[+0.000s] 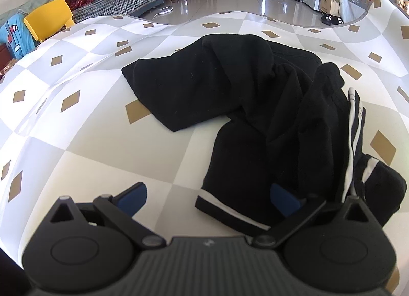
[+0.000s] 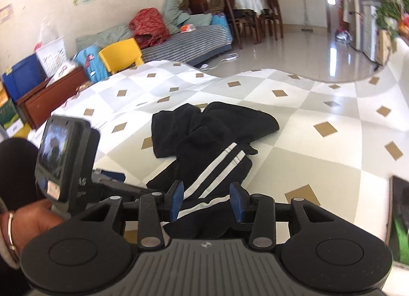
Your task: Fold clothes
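So far, little folding can be counted as done. The trousers (image 1: 255, 106), black with white side stripes, are seen lying in a crumpled heap on the checked cloth (image 1: 76, 142) that covers the table, with one part bunched toward the far side and a leg end with its white-edged cuff (image 1: 230, 209) drawn toward the near edge. No flat, squared layers are visible; the fabric is twisted and overlapped, so the garment is judged to need spreading out before any proper fold can be made.

The left gripper (image 1: 207, 198) is held low over the near leg end with its jaws spread wide; nothing is gripped, though one blue pad (image 1: 283, 197) is seen against the cloth of the leg, and actual contact cannot be settled. The right gripper (image 2: 207, 201) is held over the striped leg (image 2: 214, 168) with its jaws partly open; the fabric passes between the pads without being pinched. A hand (image 2: 33, 216) is seen holding the left gripper at the picture's left edge.

Nearly all of the work is judged to be left: straightening, laying leg on leg, and folding over.
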